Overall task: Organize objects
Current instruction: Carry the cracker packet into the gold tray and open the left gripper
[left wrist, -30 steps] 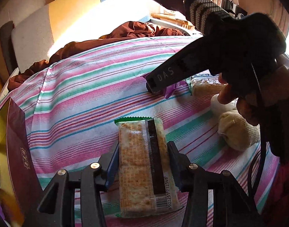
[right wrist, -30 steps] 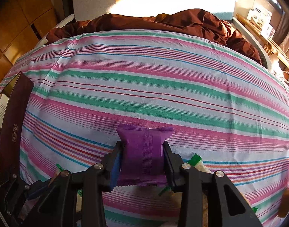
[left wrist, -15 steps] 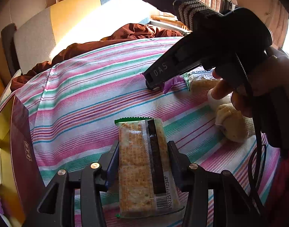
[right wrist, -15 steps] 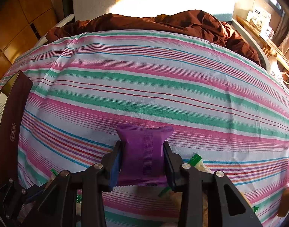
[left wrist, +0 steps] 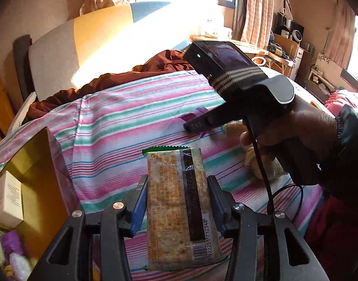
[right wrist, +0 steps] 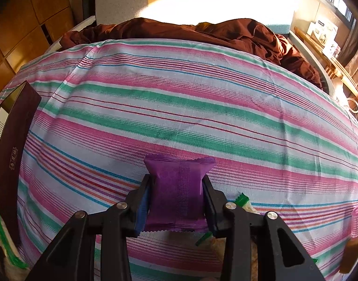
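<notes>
Left tongs (left wrist: 177, 202) have lifted, pinching cracker pack (left wrist: 179, 208) above bed, box (left wrist: 36, 164) to their left; right tongs (right wrist: 176, 201) pinch purple pouch (right wrist: 177, 192); slick wrappers, so either may slip in transit.

The cracker packet (left wrist: 179, 208) is wrapped in shiny clear plastic. The purple packet (right wrist: 177, 194) is made of smooth, shiny foil. The bed is covered by a soft, matt striped cloth (right wrist: 190, 107). The brown blanket (right wrist: 225, 32) looks silky. The box (right wrist: 12, 154) looks like smooth card.
</notes>
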Action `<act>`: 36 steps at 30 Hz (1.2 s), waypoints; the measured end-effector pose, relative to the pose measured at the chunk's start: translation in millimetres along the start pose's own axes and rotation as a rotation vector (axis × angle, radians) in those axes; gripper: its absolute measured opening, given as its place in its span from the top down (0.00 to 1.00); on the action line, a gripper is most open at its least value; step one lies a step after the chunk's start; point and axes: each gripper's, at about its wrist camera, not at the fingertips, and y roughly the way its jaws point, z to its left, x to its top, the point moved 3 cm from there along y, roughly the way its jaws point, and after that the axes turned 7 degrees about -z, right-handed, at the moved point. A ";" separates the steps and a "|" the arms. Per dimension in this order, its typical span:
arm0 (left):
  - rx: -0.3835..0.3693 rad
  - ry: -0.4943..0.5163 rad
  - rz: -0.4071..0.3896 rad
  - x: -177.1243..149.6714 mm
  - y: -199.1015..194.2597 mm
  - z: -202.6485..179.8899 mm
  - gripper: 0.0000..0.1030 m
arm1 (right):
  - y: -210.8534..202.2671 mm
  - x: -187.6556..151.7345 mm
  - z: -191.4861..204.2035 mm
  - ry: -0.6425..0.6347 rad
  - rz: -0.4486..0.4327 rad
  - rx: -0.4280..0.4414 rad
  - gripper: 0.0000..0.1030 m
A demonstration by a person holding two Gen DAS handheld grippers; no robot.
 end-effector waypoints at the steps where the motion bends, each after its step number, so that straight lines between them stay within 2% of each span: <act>1: 0.016 -0.012 -0.009 1.7 -7.4 6.6 0.53 | 2.9 2.1 0.0 0.000 -0.001 -0.001 0.61; 5: 0.097 -0.068 -0.061 6.1 -40.5 39.3 0.53 | 1.3 0.2 -0.6 -0.005 -0.008 -0.007 0.61; 9: 0.226 -0.134 -0.098 3.6 -62.7 93.4 0.53 | 3.5 0.2 -0.4 -0.013 -0.013 -0.017 0.61; 14: 0.379 -0.243 -0.073 -21.1 -75.5 160.3 0.53 | 8.7 3.0 -2.7 -0.021 -0.018 -0.027 0.61; 19: 0.455 -0.338 -0.030 -52.1 -79.5 202.5 0.52 | 8.7 3.0 -3.0 -0.024 -0.021 -0.029 0.61; 23: 0.450 -0.440 0.016 -72.5 -72.9 226.9 0.52 | 5.6 0.8 0.2 -0.032 -0.022 -0.039 0.61; 29: 0.337 -0.648 0.048 -93.7 -61.6 251.4 0.53 | 9.0 3.9 -1.3 -0.041 -0.022 -0.045 0.61; 33: 0.297 -0.702 0.041 -102.5 -59.2 260.8 0.52 | 9.2 4.4 0.1 -0.050 -0.021 -0.047 0.61; 36: 0.297 -0.727 0.053 -108.4 -55.7 264.1 0.52 | 9.4 4.7 1.2 -0.056 -0.021 -0.049 0.61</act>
